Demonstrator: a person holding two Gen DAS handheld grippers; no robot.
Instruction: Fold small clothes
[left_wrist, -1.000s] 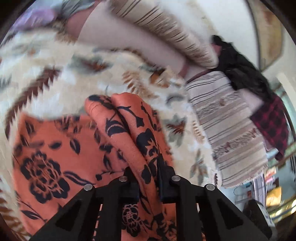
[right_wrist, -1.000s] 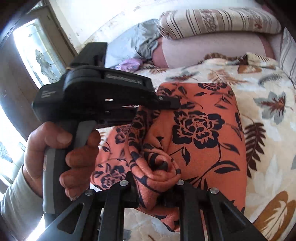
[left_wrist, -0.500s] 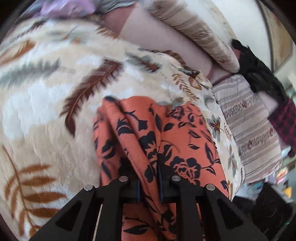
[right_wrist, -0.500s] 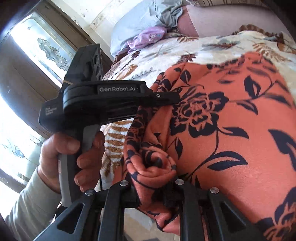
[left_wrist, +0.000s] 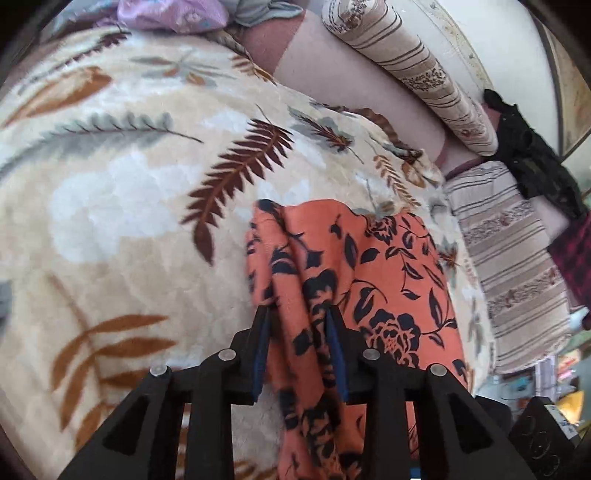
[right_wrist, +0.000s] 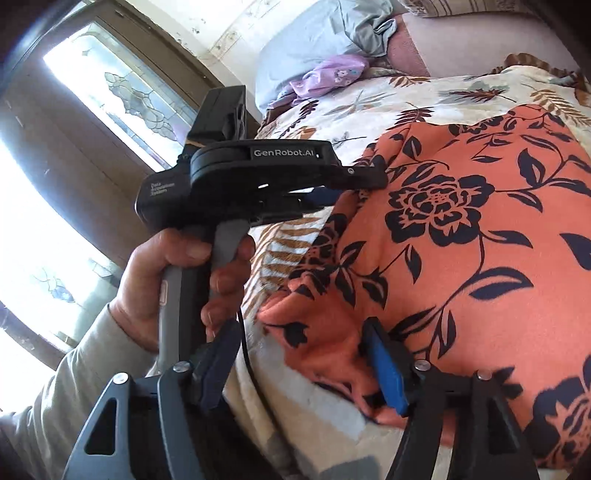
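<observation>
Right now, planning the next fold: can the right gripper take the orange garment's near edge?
Probably yes: the right gripper stands open, the orange garment lying loose between its jaws, nothing in between.

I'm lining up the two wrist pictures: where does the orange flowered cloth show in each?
Left wrist view: orange flowered cloth lies right of centre, a fold running down between the left tool fingers.
Right wrist view: it fills the right half, its near edge between the wide-open right tool fingers.
Shared landmark: the lilac bundle at the far end of the leaf-print blanket.
</observation>
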